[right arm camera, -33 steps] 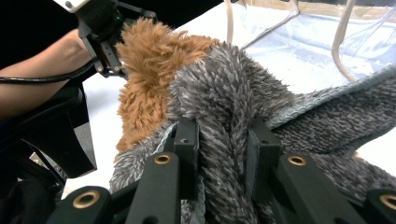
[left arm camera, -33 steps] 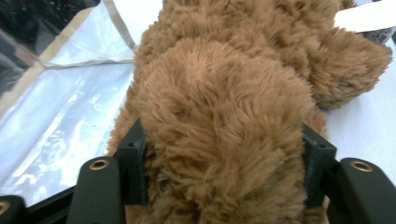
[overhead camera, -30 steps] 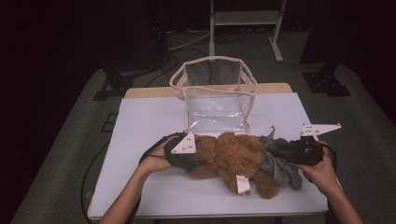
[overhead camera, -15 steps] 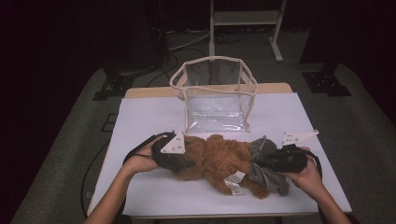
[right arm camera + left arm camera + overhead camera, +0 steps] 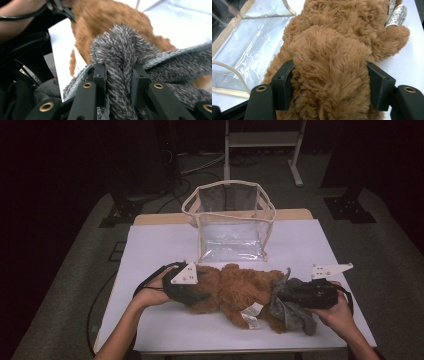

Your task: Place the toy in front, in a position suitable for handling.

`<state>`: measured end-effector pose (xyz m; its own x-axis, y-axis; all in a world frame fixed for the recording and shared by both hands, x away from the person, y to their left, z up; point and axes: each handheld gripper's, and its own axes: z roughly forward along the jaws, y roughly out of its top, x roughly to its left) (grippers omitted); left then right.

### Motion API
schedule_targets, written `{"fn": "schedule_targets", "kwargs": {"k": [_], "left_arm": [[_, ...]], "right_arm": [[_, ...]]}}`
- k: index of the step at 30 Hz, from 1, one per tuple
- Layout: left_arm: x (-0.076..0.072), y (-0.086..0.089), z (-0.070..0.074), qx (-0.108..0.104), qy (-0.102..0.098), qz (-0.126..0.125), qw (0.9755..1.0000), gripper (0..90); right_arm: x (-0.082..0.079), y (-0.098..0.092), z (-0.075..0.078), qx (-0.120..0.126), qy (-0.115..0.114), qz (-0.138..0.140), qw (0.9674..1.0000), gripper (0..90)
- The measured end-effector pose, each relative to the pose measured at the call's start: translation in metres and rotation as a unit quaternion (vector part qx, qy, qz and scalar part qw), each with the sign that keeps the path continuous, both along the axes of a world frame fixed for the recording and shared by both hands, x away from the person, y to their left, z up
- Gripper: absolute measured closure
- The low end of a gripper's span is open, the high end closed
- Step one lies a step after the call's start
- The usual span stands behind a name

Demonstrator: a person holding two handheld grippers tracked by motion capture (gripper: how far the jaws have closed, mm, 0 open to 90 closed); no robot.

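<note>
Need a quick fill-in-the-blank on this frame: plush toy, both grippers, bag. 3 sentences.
1. The left hand-held gripper has its jaws around the ____ plush toy.
2. The right hand-held gripper pinches a fold of ____ fuzzy cloth.
3. The clear plastic bag stands on the table ____ the toy, farther from the person.

Missing words: brown; grey; behind

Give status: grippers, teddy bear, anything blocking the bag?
Left gripper around the teddy bear, jaws just opening. Right gripper shut on its grey cloth. Bear flat on table. Clear bag upright behind, nothing between.
</note>
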<state>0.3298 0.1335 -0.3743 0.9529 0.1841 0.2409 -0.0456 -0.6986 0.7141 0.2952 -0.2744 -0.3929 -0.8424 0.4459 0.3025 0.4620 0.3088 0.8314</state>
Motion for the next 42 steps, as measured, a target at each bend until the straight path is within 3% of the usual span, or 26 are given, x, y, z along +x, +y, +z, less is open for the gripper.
{"fn": "schedule_targets", "kwargs": {"k": [4,6,10,13,18,23,24,25,27,30,31,36,37,38,42], "left_arm": [[0.002,0.001,-0.001,-0.003,0.001,0.003,1.0,32.4],[0.002,0.002,-0.003,-0.01,0.005,0.006,0.9999,32.1],[0.003,0.003,-0.003,-0.017,0.008,0.008,0.9998,32.1],[0.003,0.002,-0.004,-0.02,0.009,0.005,0.9998,32.1],[0.0,0.0,-0.004,-0.019,0.007,0.002,0.9998,32.3],[-0.001,-0.003,-0.003,-0.015,0.003,-0.005,0.9999,33.0],[-0.001,-0.003,-0.003,-0.015,0.003,-0.005,0.9999,33.1],[-0.002,-0.005,-0.003,-0.018,0.002,-0.007,0.9998,33.2],[-0.002,-0.007,-0.003,-0.019,0.001,-0.009,0.9998,33.2],[-0.003,-0.008,-0.003,-0.022,0.0,-0.009,0.9997,33.2],[-0.002,-0.009,-0.003,-0.022,-0.002,-0.011,0.9997,33.2],[-0.003,-0.007,-0.005,-0.028,-0.003,-0.011,0.9995,33.1],[-0.003,-0.007,-0.005,-0.028,-0.003,-0.011,0.9995,33.0],[-0.003,-0.006,-0.005,-0.033,-0.004,-0.01,0.9994,32.0],[-0.002,-0.001,-0.001,-0.05,-0.004,-0.006,0.9987,27.8]], "right_arm": [[0.002,0.014,-0.001,-0.01,-0.002,0.018,0.9998,69.8],[0.002,0.023,-0.013,-0.026,0.009,0.027,0.9993,69.7],[-0.001,0.021,-0.023,-0.043,0.02,0.025,0.9986,69.8],[-0.002,0.012,-0.023,-0.041,0.025,0.014,0.9987,69.8],[0.001,0.002,-0.005,-0.017,0.008,0.003,0.9998,69.8],[0.01,0.007,0.028,0.009,-0.028,0.01,0.9995,69.8],[0.01,0.007,0.028,0.009,-0.028,0.01,0.9995,69.8],[0.015,0.016,0.041,0.008,-0.038,0.018,0.9991,69.8],[0.022,0.029,0.052,0.003,-0.047,0.032,0.9984,69.8],[0.029,0.045,0.058,-0.006,-0.052,0.046,0.9976,69.7],[0.034,0.061,0.06,-0.017,-0.058,0.059,0.9964,69.7],[0.043,0.088,0.048,-0.048,-0.056,0.074,0.9945,69.7],[0.043,0.088,0.048,-0.048,-0.056,0.074,0.9945,69.7],[0.044,0.09,0.039,-0.065,-0.057,0.069,0.9939,69.7],[0.043,0.085,0.029,-0.061,-0.051,0.062,0.9949,69.9]]}}
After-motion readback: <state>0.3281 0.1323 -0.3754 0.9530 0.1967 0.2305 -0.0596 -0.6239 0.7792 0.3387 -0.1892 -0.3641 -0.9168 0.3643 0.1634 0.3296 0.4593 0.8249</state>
